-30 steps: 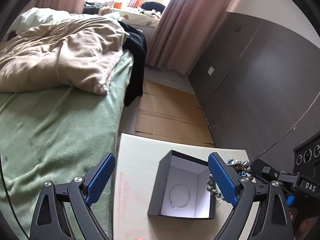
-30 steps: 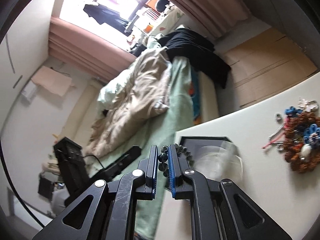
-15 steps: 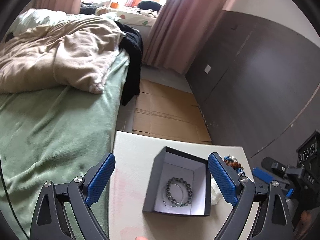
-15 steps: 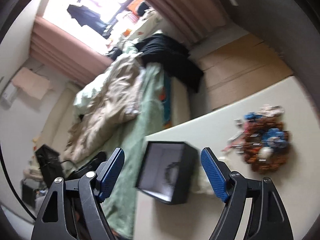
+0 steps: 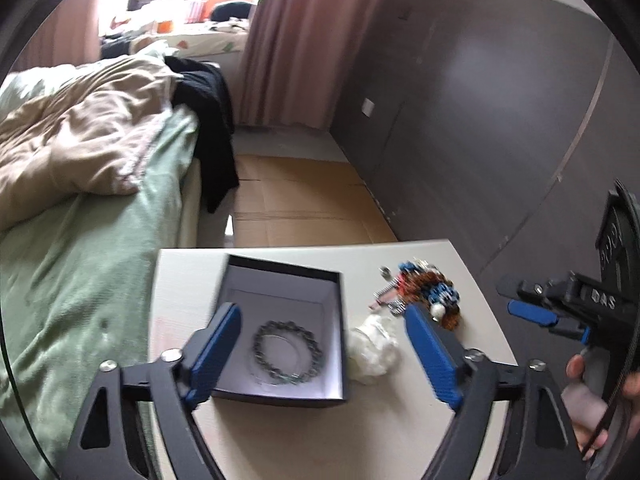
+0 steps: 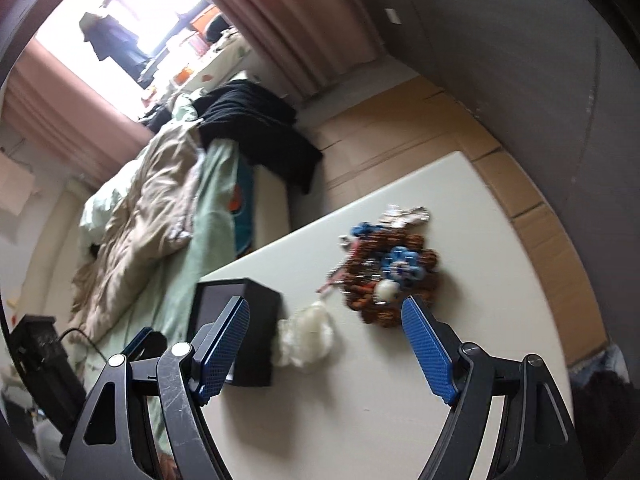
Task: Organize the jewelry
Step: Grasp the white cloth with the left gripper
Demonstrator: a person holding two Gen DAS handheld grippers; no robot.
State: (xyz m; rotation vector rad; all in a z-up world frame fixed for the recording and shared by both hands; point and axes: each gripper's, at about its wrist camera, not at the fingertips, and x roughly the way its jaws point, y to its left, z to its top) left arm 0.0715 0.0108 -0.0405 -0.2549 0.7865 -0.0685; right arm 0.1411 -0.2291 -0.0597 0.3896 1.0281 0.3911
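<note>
Black cardboard box (image 5: pixel 280 332) with a pale lining sits open near the left edge of the off-white table (image 5: pixel 360 432), and a grey beaded bracelet (image 5: pixel 288 350) lies flat on its floor. Just right of the box rests a crumpled white tissue-like wad (image 5: pixel 374 354), and beyond that a heap of brown, blue and white beaded jewelry (image 5: pixel 428 300), apart from the box. The left gripper (image 5: pixel 324 350) hangs above the box and wad; its blue-padded jaws are closing, with nothing pinched between them. The right gripper (image 6: pixel 326 350) hovers over the table with its blue pads spread wide and empty, the wad and jewelry heap lying ahead of them. A person's hand (image 5: pixel 592 396) holds the right gripper's handle.
</note>
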